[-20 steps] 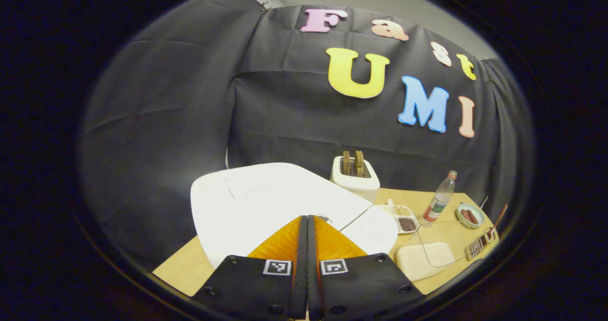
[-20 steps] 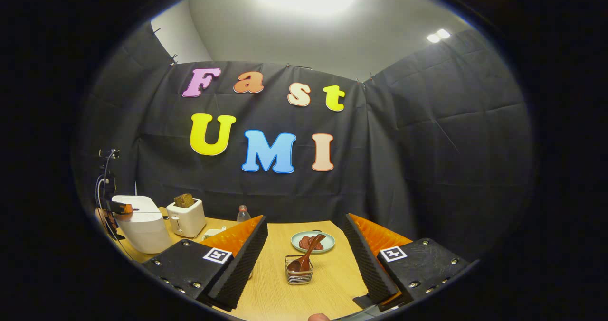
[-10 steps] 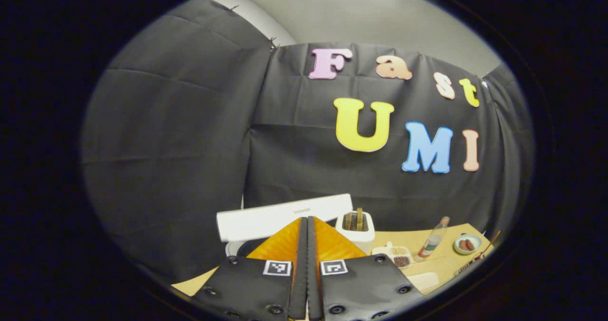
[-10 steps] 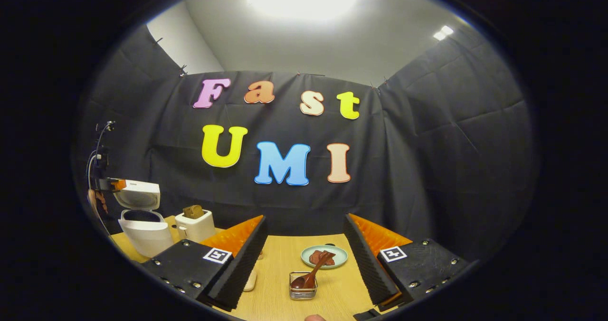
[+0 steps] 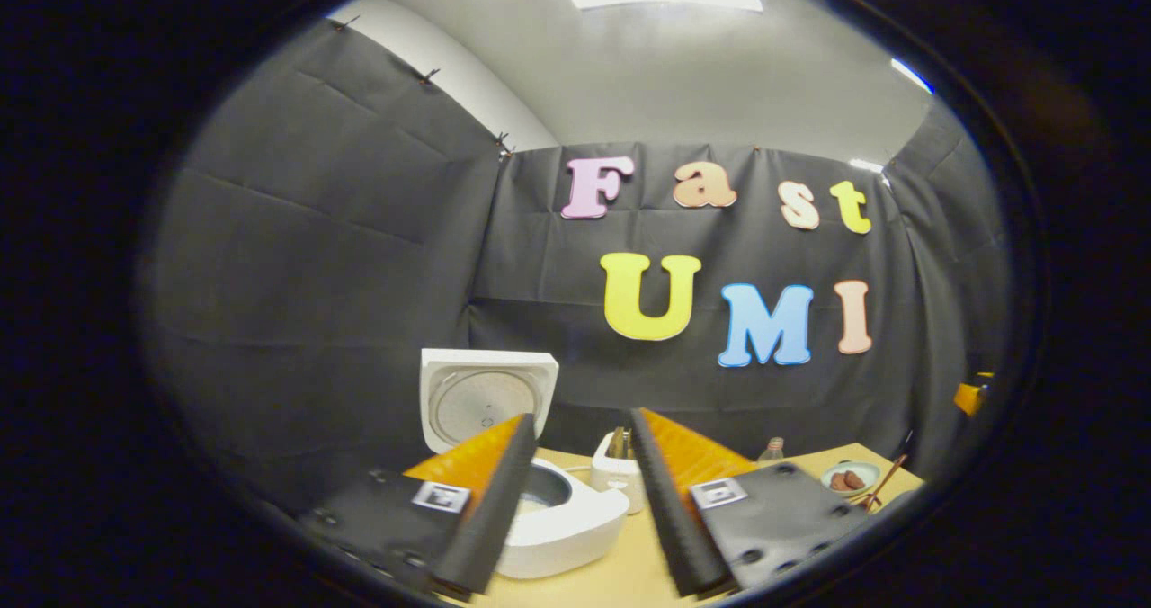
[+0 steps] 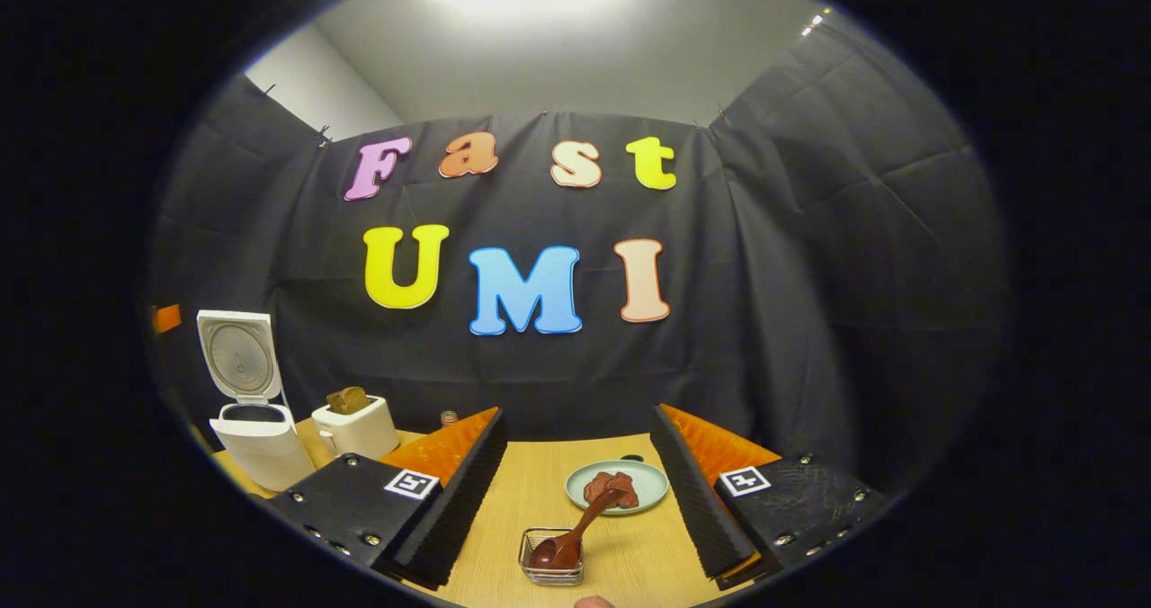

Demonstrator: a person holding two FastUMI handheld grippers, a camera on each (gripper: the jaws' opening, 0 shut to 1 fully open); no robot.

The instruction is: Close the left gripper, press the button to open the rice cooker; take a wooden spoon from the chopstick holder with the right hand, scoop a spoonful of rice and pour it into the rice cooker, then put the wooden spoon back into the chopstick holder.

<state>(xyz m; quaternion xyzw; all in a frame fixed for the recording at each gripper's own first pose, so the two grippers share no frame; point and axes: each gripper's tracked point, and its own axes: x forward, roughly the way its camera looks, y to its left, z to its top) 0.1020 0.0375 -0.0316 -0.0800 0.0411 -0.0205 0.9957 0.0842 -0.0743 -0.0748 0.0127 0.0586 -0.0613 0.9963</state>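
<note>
The white rice cooker (image 5: 557, 523) stands open on the wooden table, its lid (image 5: 486, 397) swung upright. My left gripper (image 5: 575, 509) is open just in front of it, holding nothing. In the right gripper view the rice cooker (image 6: 256, 446) shows at the far left, lid (image 6: 236, 354) up. A dark wooden spoon (image 6: 575, 536) leans in a small wire chopstick holder (image 6: 550, 565) straight ahead of my right gripper (image 6: 575, 491), which is open and empty, a little short of the holder.
A white toaster (image 6: 357, 424) with bread stands right of the cooker. A pale green plate (image 6: 617, 485) with brownish food lies behind the holder. A bottle (image 5: 771, 449) stands at the back. The black cloth wall closes the far side.
The cooker lid has swung from shut to fully upright. My left gripper pulled back, tilted up and opened. The right gripper moved closer to the spoon holder.
</note>
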